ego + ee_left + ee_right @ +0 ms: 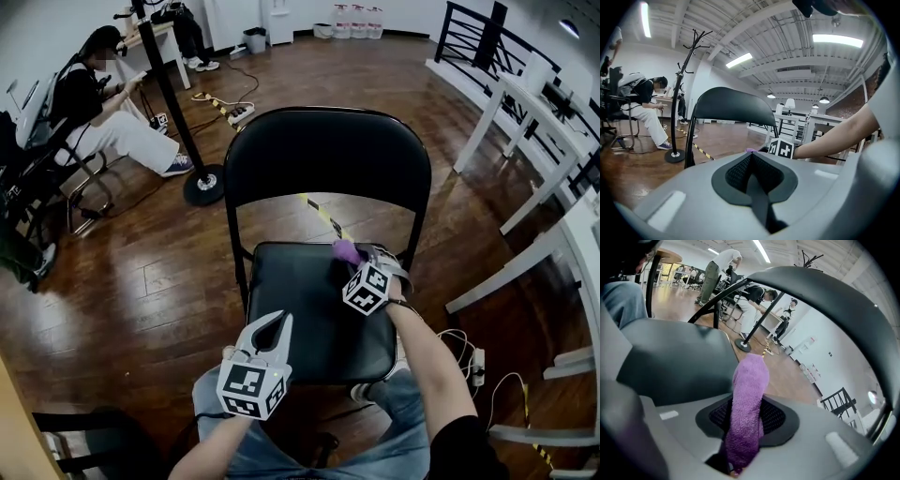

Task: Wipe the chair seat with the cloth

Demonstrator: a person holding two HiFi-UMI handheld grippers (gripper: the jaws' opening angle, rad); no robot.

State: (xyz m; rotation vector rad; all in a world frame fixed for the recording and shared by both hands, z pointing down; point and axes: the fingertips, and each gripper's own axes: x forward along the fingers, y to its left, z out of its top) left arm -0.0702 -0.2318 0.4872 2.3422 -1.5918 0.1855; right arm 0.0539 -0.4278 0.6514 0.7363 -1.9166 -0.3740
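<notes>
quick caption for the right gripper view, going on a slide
Right claw shut on a purple cloth, close to the black chair seat, the backrest arching across the frame.

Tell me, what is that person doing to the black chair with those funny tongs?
A person is holding a pair of tongs in each hand over a black folding chair. The right tongs are shut on a purple cloth at the back right part of the chair seat, close to the backrest, which looks like wiping. The left tongs are shut with nothing in them, near the seat's front left edge.
</notes>
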